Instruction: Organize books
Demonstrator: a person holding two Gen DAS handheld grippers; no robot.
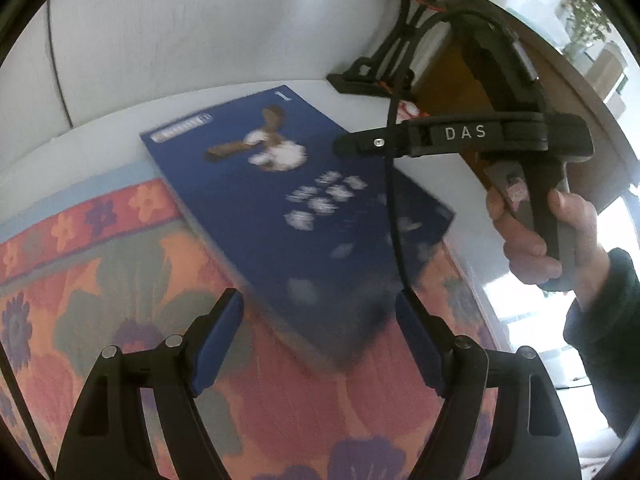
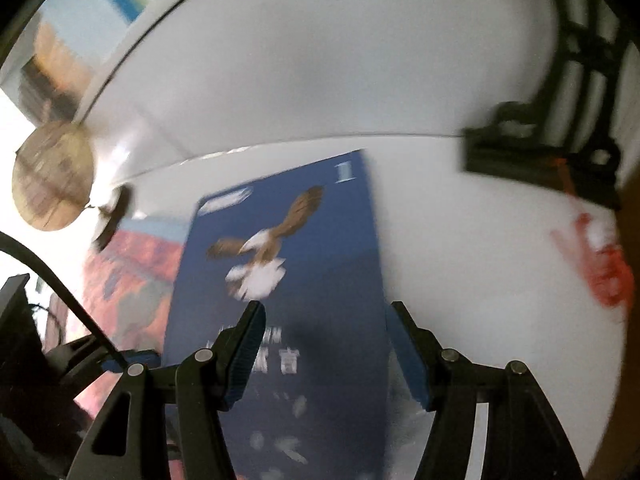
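Left wrist view: my left gripper stands wide, nothing pinched. The blue book lies flat, partly on the flowered cloth, partly on the white table, its near corner between the fingers, untouched. A hand holds the right gripper's black body above the book's far side.

Right wrist view, blurred: right gripper jaws half-wide and opening, the book beneath them, its right edge near the right pad; contact unclear. No containers seen.
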